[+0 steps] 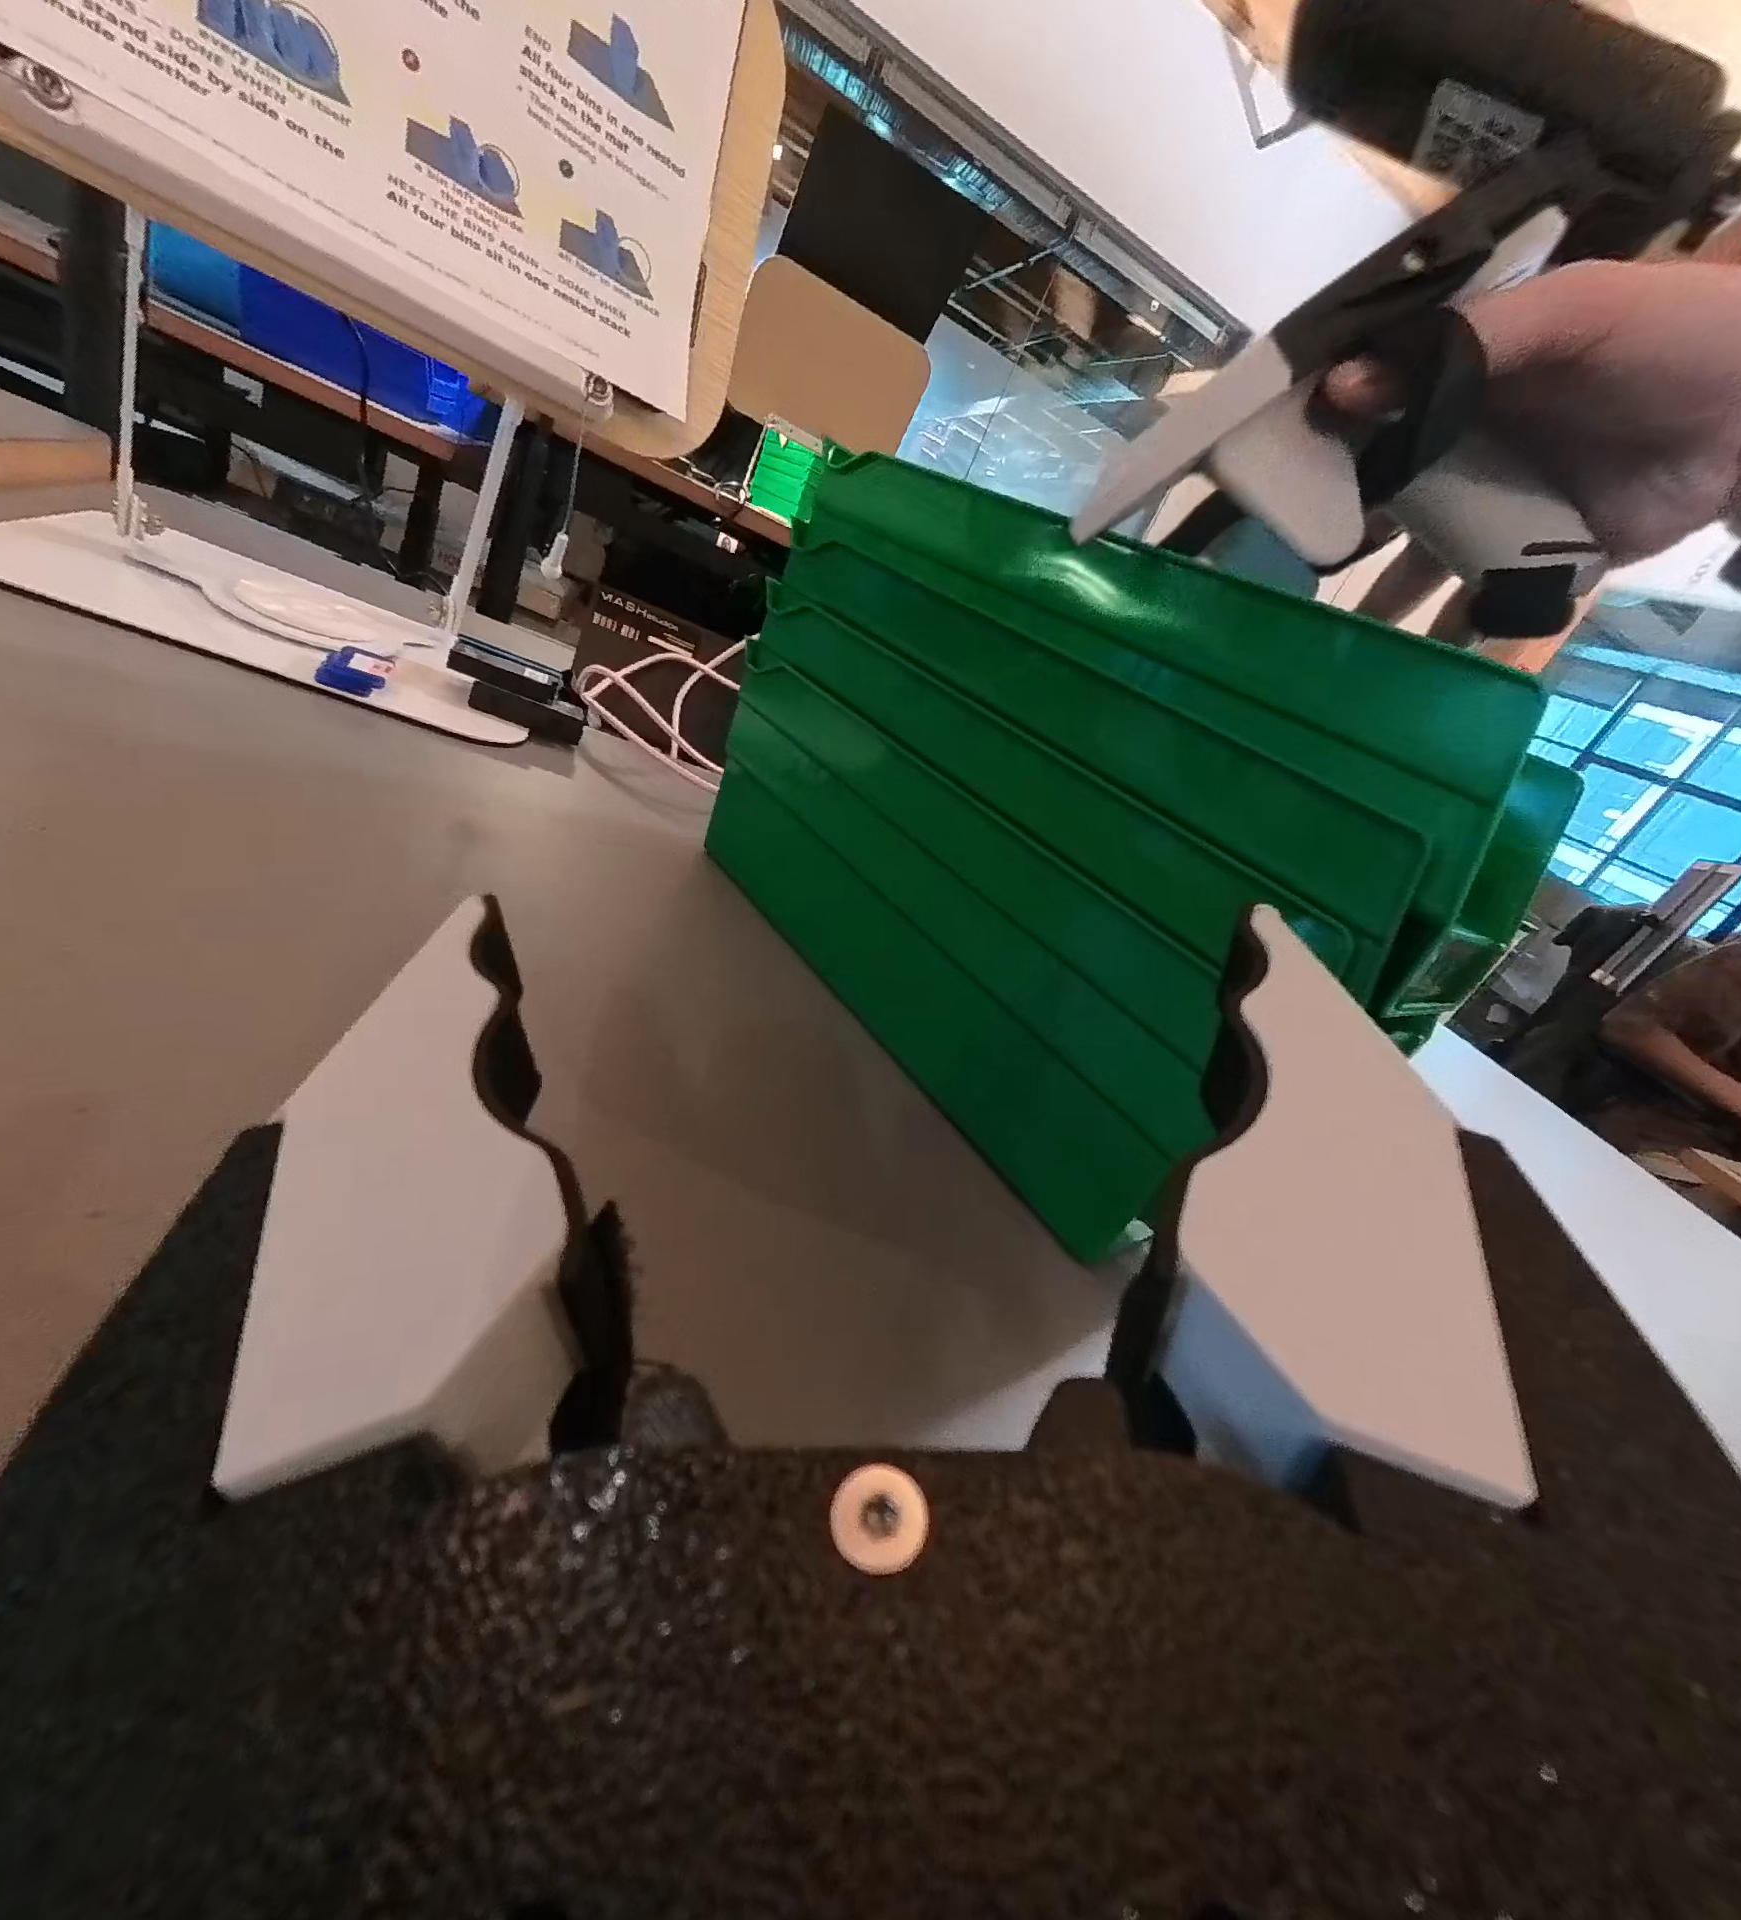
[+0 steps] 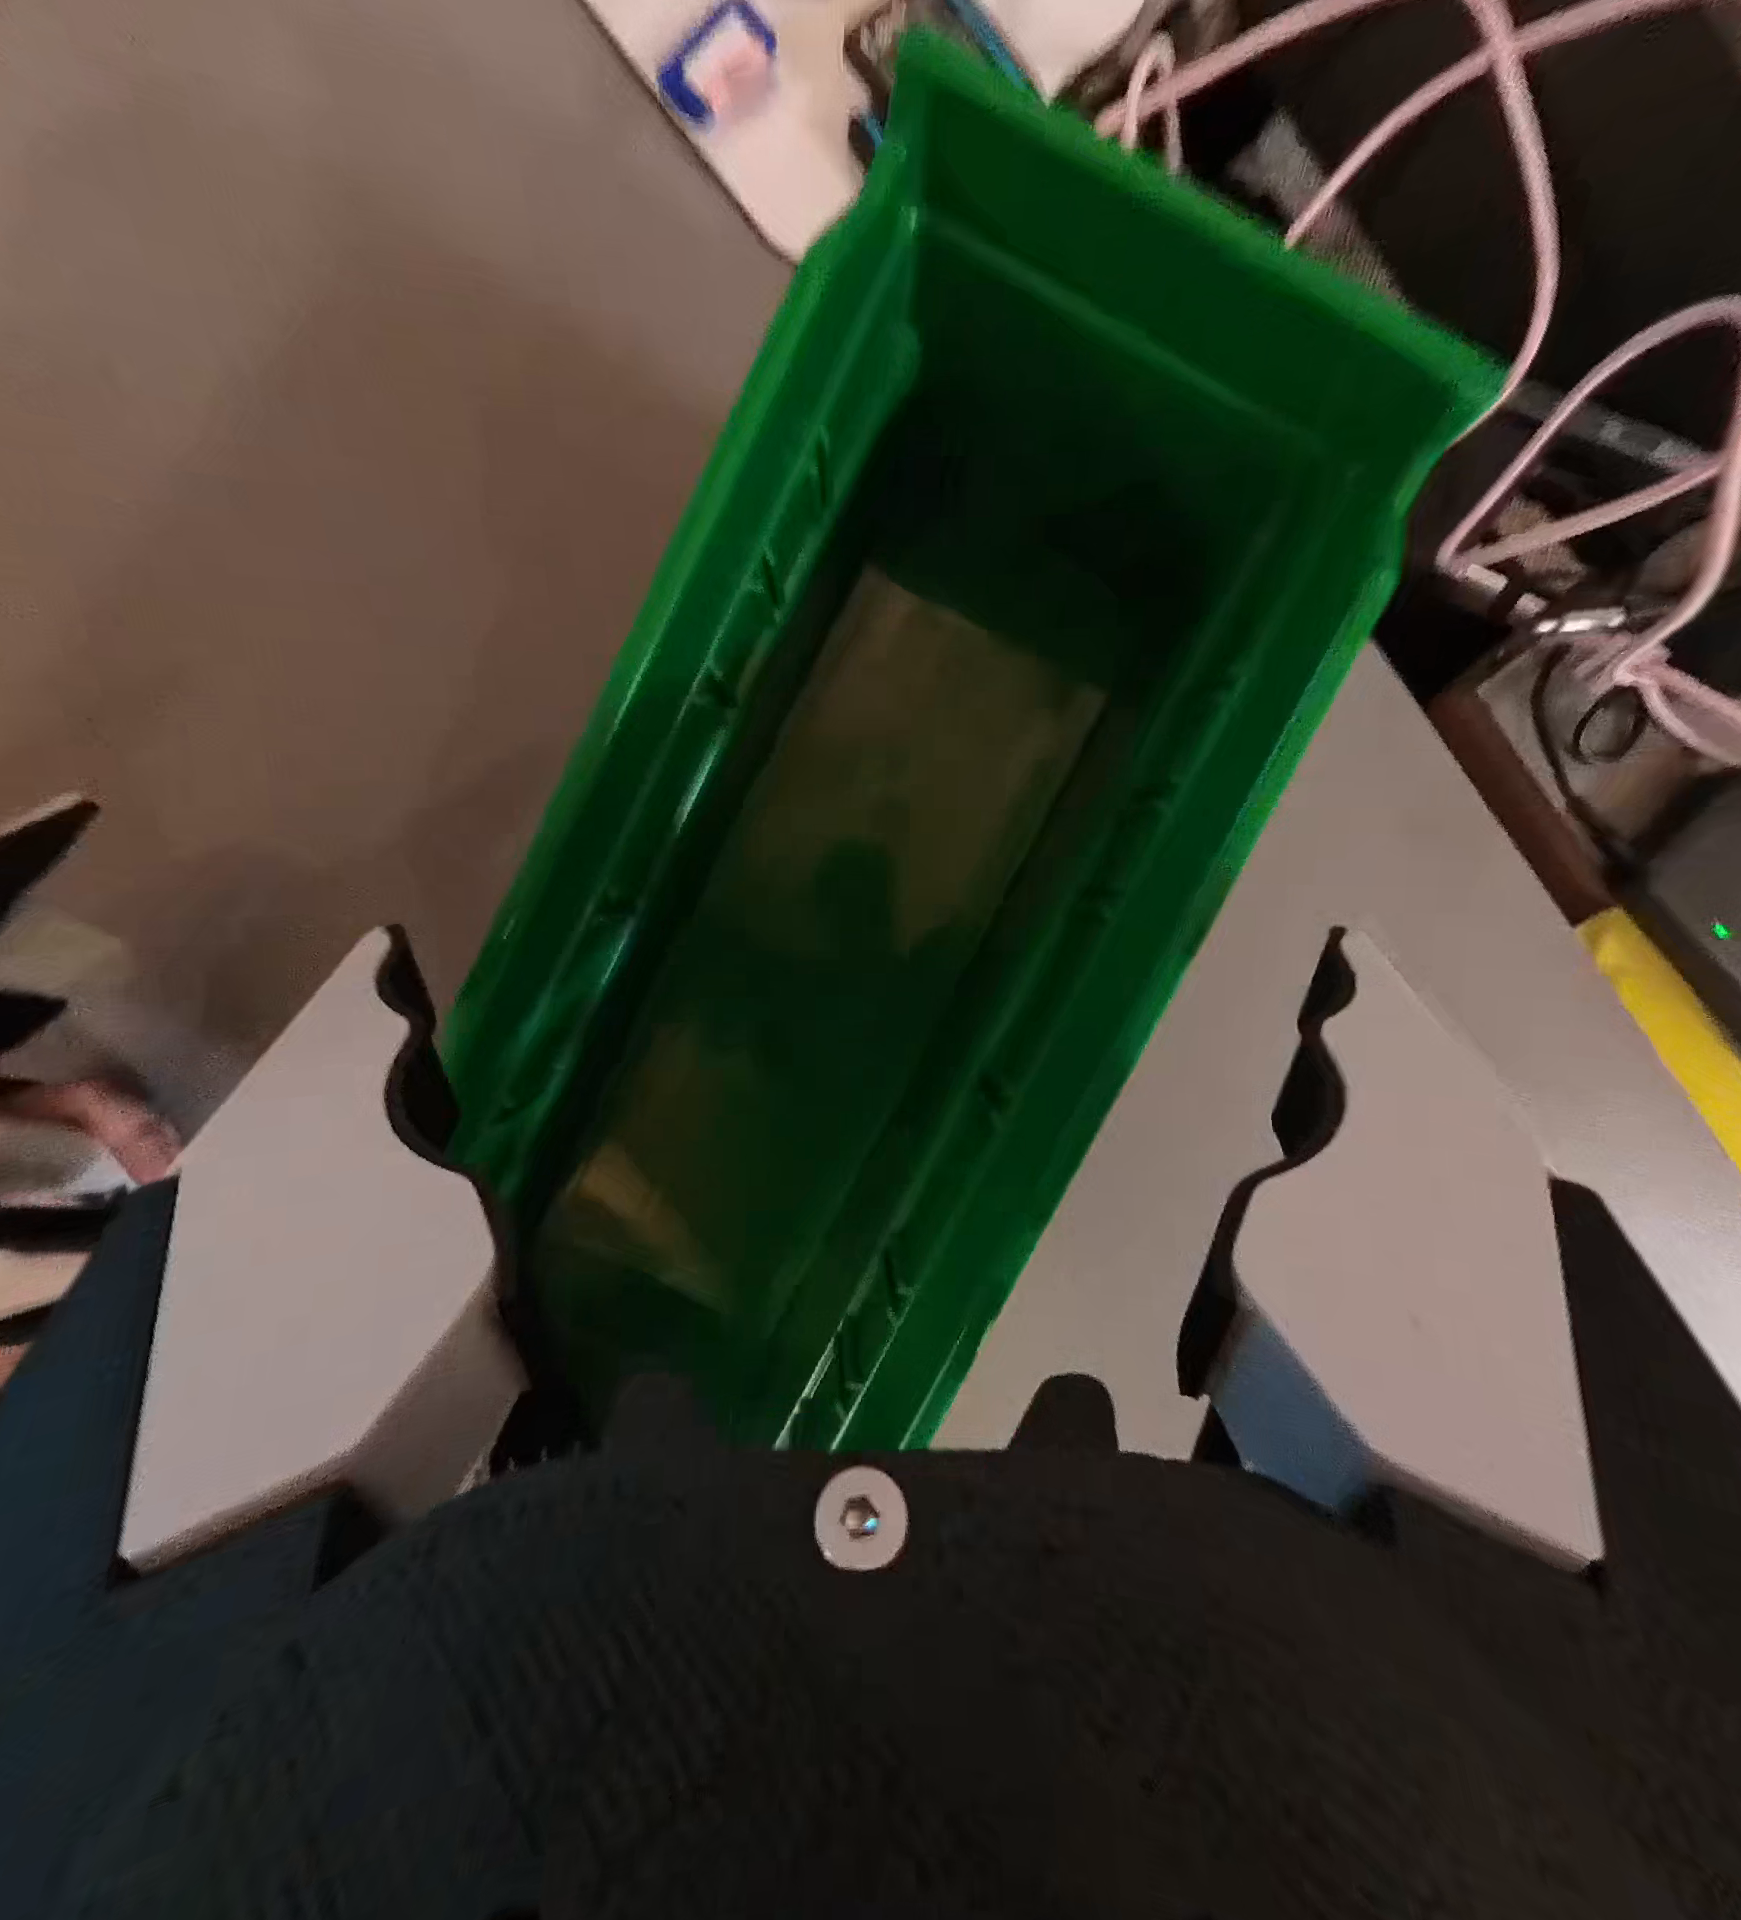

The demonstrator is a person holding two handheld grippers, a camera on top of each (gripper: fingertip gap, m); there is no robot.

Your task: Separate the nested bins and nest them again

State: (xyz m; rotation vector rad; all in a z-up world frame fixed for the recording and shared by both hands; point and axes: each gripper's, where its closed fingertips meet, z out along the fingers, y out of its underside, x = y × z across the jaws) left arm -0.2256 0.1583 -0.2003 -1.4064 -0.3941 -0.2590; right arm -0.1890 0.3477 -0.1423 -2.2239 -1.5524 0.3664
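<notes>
Both claws, left (image 1: pixel 871 1039) and right (image 2: pixel 861 1049), gape empty around nested green bins (image 1: pixel 1105 790) (innermost empty)

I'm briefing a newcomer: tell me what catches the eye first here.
The bright green nested bins dominate, standing on the grey table. The right hand-held gripper hangs open over the top bin's mouth; the left hand-held gripper is open low beside the stack. An instruction sheet stands behind.

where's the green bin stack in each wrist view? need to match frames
Left wrist view: green bin stack right of centre on the grey table, side-on, beyond the open left gripper.
Right wrist view: centre, seen from above into the top bin.
Shared landmark: white cables.
</notes>
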